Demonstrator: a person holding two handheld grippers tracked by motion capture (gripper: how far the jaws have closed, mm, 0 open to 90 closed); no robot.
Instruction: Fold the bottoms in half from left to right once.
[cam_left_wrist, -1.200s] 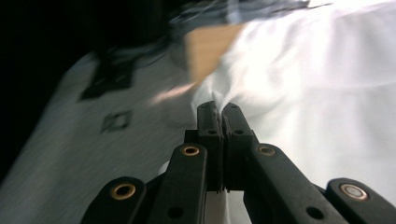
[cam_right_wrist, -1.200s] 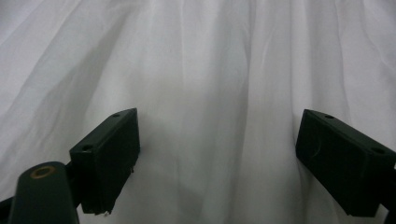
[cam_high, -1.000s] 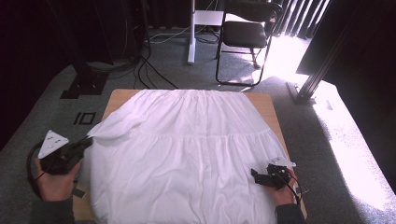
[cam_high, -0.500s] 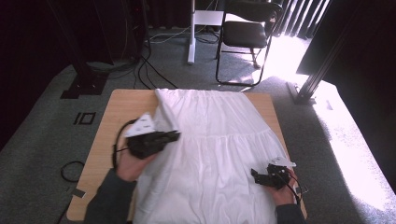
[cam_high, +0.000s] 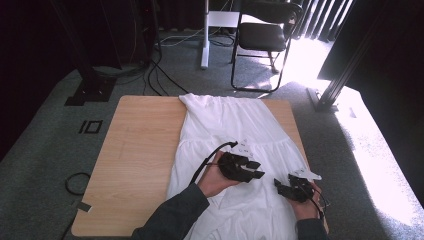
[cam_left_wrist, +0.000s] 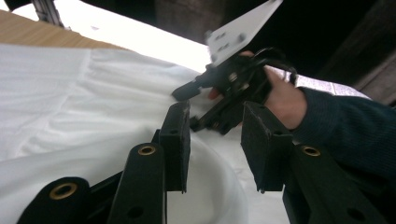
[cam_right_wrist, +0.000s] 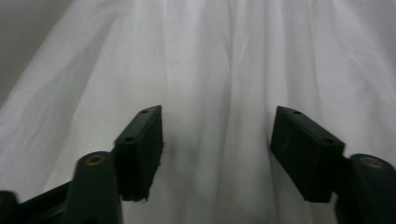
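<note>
Now both hands rest on white cloth.

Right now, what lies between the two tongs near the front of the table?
Only white cloth: the high view shows a bare stretch of it between the left tongs and the right tongs.

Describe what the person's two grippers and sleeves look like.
Both the left gripper and the right gripper are black, each with two flat rectangular jaws on brass-riveted links, a pale three-cornered plate on top and a trailing black cable. The person's sleeves are dark blue-grey.
</note>
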